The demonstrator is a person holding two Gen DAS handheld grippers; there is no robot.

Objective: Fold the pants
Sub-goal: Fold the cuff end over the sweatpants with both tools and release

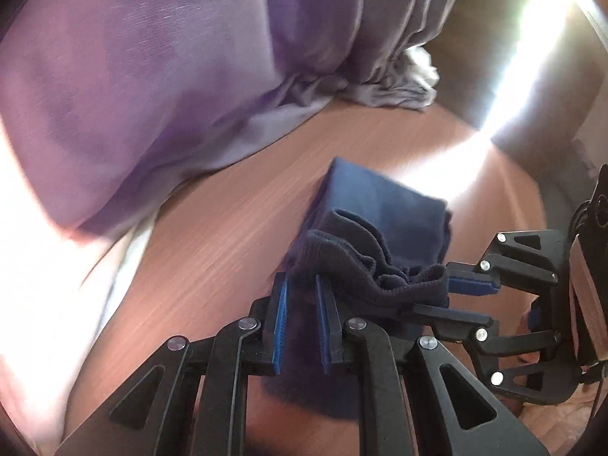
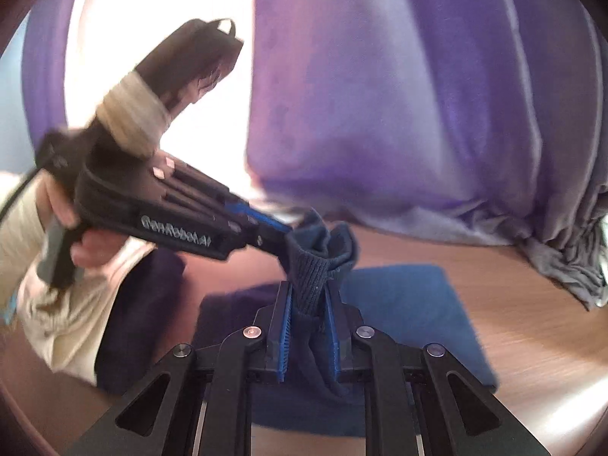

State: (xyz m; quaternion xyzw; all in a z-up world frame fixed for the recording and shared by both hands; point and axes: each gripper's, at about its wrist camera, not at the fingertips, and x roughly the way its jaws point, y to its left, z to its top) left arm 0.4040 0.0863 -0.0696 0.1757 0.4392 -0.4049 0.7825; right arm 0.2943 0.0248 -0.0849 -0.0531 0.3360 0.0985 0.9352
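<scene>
Dark blue pants (image 1: 383, 209) lie partly folded on a wooden table (image 1: 212, 243). Their ribbed waistband (image 1: 342, 262) is bunched and lifted off the table. My left gripper (image 1: 302, 285) is shut on the waistband. My right gripper (image 1: 452, 296) comes in from the right and is shut on the same band close beside it. In the right wrist view my right gripper (image 2: 308, 288) pinches the ribbed waistband (image 2: 311, 269), and my left gripper (image 2: 283, 230) holds it from the left. The folded part of the pants (image 2: 406, 304) lies flat below.
A purple curtain (image 1: 159, 87) hangs behind the table and bunches on it at the back (image 1: 395, 87). The same curtain (image 2: 399, 106) fills the right wrist view. Bright sunlight falls across the table's right side (image 1: 448, 174). The person's cream sleeve (image 2: 68, 304) is at left.
</scene>
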